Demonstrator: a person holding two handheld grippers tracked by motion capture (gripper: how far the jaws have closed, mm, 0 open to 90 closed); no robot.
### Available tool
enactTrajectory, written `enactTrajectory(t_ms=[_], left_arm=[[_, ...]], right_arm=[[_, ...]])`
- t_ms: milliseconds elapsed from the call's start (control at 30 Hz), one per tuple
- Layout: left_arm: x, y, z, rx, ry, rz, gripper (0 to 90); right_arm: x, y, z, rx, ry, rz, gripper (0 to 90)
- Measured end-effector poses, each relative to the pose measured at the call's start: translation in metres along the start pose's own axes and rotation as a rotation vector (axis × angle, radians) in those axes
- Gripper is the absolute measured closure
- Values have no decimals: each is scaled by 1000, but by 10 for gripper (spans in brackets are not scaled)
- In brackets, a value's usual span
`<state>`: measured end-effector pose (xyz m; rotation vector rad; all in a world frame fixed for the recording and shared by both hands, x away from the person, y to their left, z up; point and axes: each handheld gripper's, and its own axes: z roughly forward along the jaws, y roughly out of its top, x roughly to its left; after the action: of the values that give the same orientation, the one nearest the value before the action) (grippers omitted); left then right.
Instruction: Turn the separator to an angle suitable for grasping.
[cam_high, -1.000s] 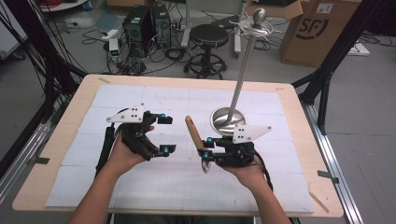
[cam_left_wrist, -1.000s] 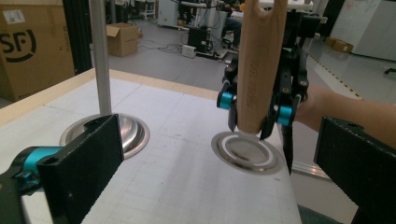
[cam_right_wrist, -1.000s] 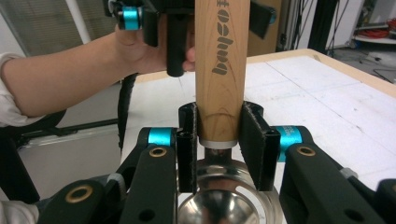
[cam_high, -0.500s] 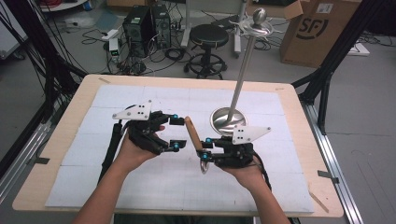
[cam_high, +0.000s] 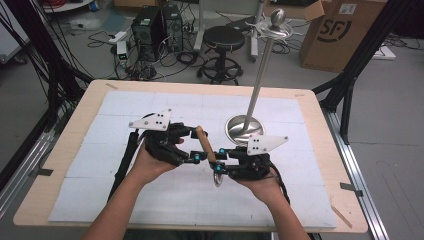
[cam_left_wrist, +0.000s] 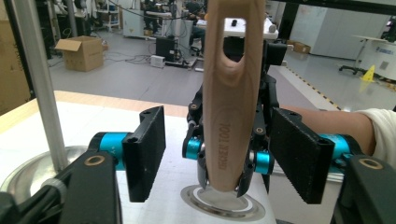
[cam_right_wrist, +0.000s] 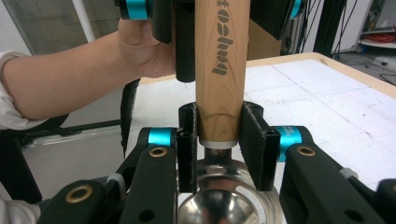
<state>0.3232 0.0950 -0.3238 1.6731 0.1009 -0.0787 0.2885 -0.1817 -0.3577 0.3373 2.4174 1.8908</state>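
Pinching the wooden-handled steel ladle-like tool (cam_high: 206, 147) near its metal collar, the right gripper (cam_high: 221, 156) holds it above the table (cam_high: 310, 107); the left gripper (cam_high: 192, 145), jaws spread, flanks the handle. Stiff, light wood grips well mid-handle.

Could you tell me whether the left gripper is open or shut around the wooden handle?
Open. The left gripper has its jaws standing apart on either side of the wooden handle, with clear gaps.

Beyond the far edge of the wooden table (cam_high: 320, 125) lies a grey floor (cam_high: 390, 100) strewn with cables. A black stool (cam_high: 223, 37) stands far centre, computer towers (cam_high: 155, 22) far left, a cardboard box (cam_high: 340, 32) far right.
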Motion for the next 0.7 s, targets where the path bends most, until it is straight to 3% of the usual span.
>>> enactTrajectory(t_ms=[467, 700], left_arm=[[1, -2, 4, 0, -26, 12, 568], [-2, -2, 5, 5, -15, 29, 621]], right_arm=[[0, 0, 1, -1, 5, -6, 687], [1, -1, 2, 1, 6, -5, 688]])
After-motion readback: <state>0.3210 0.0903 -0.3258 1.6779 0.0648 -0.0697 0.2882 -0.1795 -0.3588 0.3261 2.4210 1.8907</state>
